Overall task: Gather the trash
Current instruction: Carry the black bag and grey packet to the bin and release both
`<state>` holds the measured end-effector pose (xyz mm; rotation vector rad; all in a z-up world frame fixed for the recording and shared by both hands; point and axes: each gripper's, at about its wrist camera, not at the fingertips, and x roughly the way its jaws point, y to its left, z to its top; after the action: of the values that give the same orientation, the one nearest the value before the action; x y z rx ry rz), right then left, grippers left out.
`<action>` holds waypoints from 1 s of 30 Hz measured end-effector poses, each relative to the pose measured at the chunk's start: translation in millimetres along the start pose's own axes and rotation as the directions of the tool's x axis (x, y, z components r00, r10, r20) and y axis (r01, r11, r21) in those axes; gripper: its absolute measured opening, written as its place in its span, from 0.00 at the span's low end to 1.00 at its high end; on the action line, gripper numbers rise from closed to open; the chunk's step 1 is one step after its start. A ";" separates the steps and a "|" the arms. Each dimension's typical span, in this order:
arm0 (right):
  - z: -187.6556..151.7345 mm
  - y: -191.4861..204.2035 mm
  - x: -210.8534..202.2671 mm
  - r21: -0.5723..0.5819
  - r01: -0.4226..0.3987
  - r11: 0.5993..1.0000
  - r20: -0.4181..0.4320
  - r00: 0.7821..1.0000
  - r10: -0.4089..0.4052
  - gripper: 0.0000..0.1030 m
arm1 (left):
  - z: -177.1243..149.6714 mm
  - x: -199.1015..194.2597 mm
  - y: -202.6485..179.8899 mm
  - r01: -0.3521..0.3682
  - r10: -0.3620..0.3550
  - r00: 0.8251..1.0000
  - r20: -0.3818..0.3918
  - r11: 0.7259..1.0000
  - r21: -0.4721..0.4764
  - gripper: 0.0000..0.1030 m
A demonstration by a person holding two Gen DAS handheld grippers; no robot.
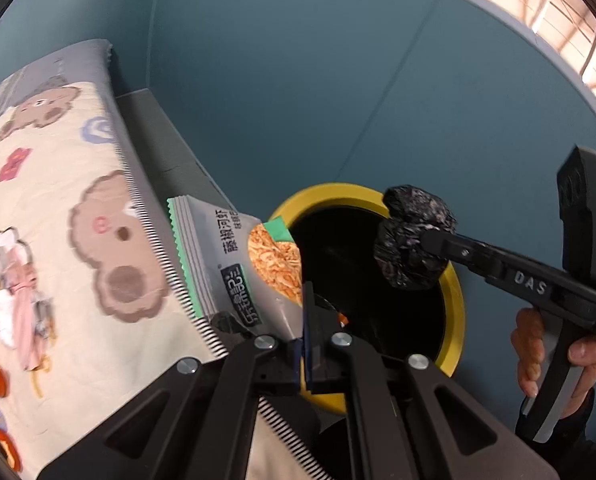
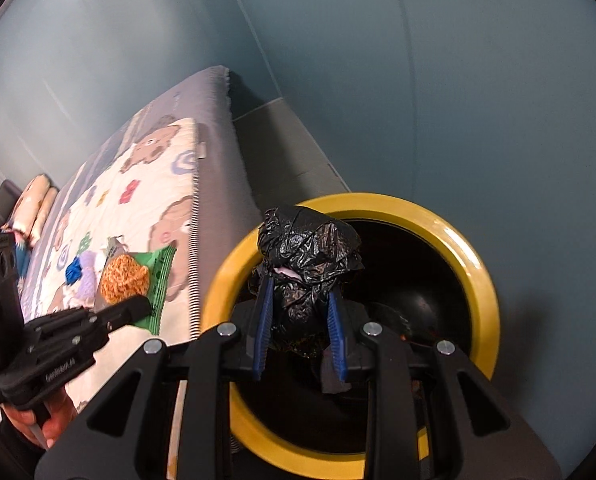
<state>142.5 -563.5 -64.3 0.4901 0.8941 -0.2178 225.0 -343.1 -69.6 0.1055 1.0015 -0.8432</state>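
My left gripper (image 1: 304,312) is shut on a grey and green snack packet (image 1: 238,260) with an orange food picture, held beside the bed edge just left of a yellow-rimmed trash bin (image 1: 454,292). My right gripper (image 2: 300,308) is shut on a crumpled black plastic bag (image 2: 306,256), held over the bin's dark opening (image 2: 410,280). In the left wrist view the black bag (image 1: 410,240) and right gripper (image 1: 438,242) hang above the bin. In the right wrist view the left gripper (image 2: 138,308) holds the packet (image 2: 138,280) over the bed.
A bed (image 1: 58,200) with a cream bear-print quilt lies to the left, with small clothes and toys (image 1: 10,288) on it. A grey bed frame (image 2: 286,152) and blue-green wall panels (image 1: 298,80) stand behind. The bin sits between bed and wall.
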 end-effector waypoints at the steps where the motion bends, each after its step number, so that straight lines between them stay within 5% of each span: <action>1: 0.2 -5.0 1.9 0.011 0.005 1.000 -0.003 1.000 -0.005 0.24 | 0.9 5.9 -3.7 0.007 -0.007 1.000 -0.009 1.000 0.004 0.00; 13: 1.7 -35.8 12.7 0.053 0.034 0.998 -0.027 0.999 -0.033 0.28 | -0.2 46.0 -22.1 0.072 -0.071 0.994 -0.083 0.997 0.006 0.02; 16: 2.4 -35.2 10.4 0.046 0.041 0.998 -0.023 0.999 -0.040 0.29 | -0.5 45.7 -22.0 0.067 -0.066 0.995 -0.076 0.998 0.004 0.16; 21: 2.5 -34.5 3.5 0.058 0.048 0.997 -0.006 0.999 -0.048 0.47 | -3.4 34.2 -21.9 0.058 -0.057 0.997 -0.052 0.998 0.006 0.41; 28: -1.6 -29.9 -5.1 0.066 0.059 0.996 -0.007 0.998 -0.059 0.48 | -10.5 8.6 -2.4 0.015 -0.015 1.000 -0.003 1.000 -0.021 0.67; 30: -3.7 -22.9 -5.5 0.058 0.049 0.997 -0.006 0.999 -0.049 0.55 | -11.3 -2.0 7.6 -0.014 0.014 1.000 0.015 0.999 -0.033 0.76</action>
<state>127.9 -581.7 -69.2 0.5234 0.9068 -0.2880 221.7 -331.7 -76.6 0.0781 0.9992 -0.8136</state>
